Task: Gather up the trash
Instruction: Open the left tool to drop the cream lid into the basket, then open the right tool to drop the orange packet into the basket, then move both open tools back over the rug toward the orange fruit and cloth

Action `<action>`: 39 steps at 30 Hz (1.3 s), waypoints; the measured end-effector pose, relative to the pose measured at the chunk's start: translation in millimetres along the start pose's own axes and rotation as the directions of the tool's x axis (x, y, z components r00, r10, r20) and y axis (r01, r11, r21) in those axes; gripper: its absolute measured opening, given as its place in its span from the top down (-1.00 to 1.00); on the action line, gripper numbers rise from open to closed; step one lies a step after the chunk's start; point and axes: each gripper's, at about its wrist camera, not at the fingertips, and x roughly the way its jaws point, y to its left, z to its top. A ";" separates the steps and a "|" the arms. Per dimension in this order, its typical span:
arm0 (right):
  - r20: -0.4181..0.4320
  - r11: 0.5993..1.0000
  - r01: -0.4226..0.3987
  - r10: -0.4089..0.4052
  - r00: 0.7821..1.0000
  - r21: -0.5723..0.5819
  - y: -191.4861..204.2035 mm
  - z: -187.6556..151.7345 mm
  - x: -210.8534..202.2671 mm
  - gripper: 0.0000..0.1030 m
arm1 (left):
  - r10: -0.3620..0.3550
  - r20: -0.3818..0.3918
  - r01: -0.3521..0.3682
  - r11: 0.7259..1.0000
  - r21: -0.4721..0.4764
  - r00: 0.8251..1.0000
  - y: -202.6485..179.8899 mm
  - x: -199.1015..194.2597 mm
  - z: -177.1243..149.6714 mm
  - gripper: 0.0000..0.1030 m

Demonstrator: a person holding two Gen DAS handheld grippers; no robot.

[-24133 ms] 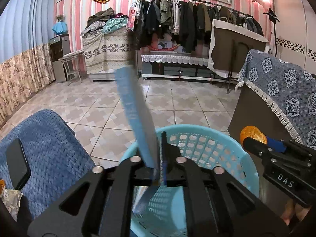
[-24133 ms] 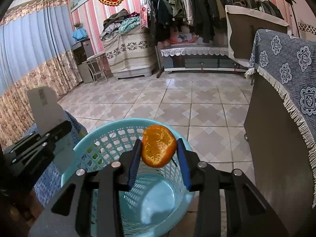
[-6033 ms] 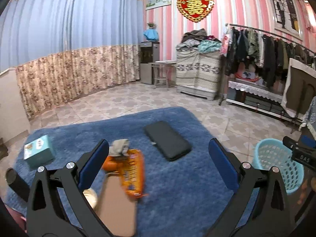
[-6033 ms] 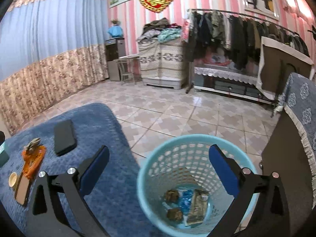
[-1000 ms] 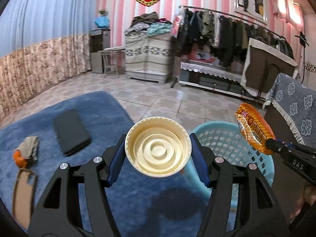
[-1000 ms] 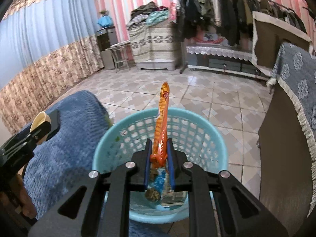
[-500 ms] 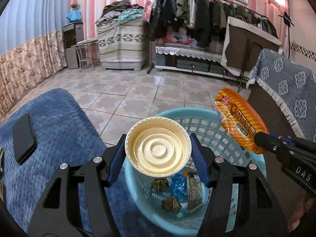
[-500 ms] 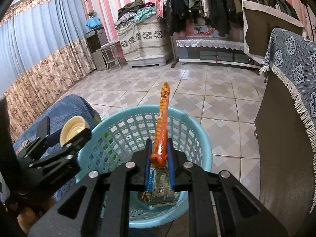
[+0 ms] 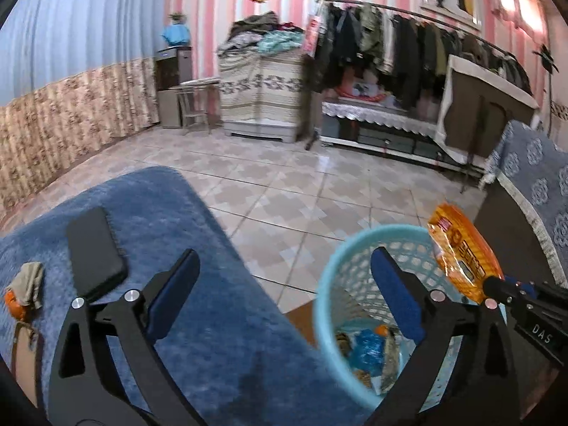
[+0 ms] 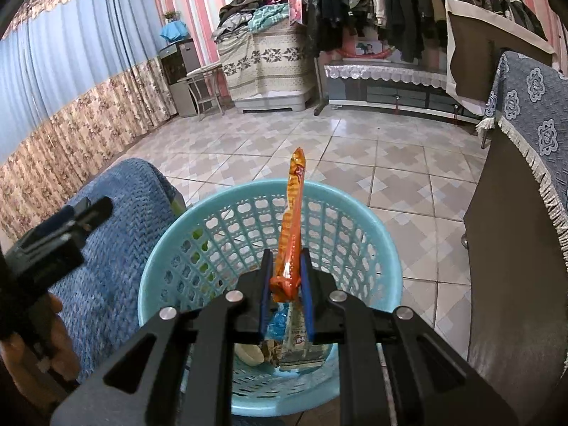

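Over the basket, the right gripper pinches an orange wrapper edge-up between closed jaws, so letting go should drop it among the trash already inside. Left of the basket, the left gripper hangs level with jaws wide apart and empty. More litter and a black phone lie on the blue blanket, farther left of the basket.

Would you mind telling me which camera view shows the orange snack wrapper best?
The left wrist view: the orange snack wrapper faces it broadside, printing visible, held by the right gripper. The right wrist view shows it only edge-on, above the blue basket.
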 end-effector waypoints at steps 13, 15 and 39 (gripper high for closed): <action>0.006 0.997 0.057 -0.057 0.998 -0.043 34.3 -1.0 20.6 -0.24 | 0.097 0.035 -0.094 0.992 -0.082 0.995 60.5 -31.5 1.4 -0.89; 0.017 0.996 0.069 -0.068 0.998 -0.058 39.6 0.4 18.3 -0.45 | 0.109 0.038 -0.105 0.991 -0.085 0.993 68.0 -36.9 1.4 -0.89; 0.139 0.991 0.032 -0.014 0.990 -0.127 141.2 -0.6 2.7 -0.90 | 0.292 -0.018 -0.291 0.941 -0.175 0.956 207.3 -94.8 -49.6 -0.89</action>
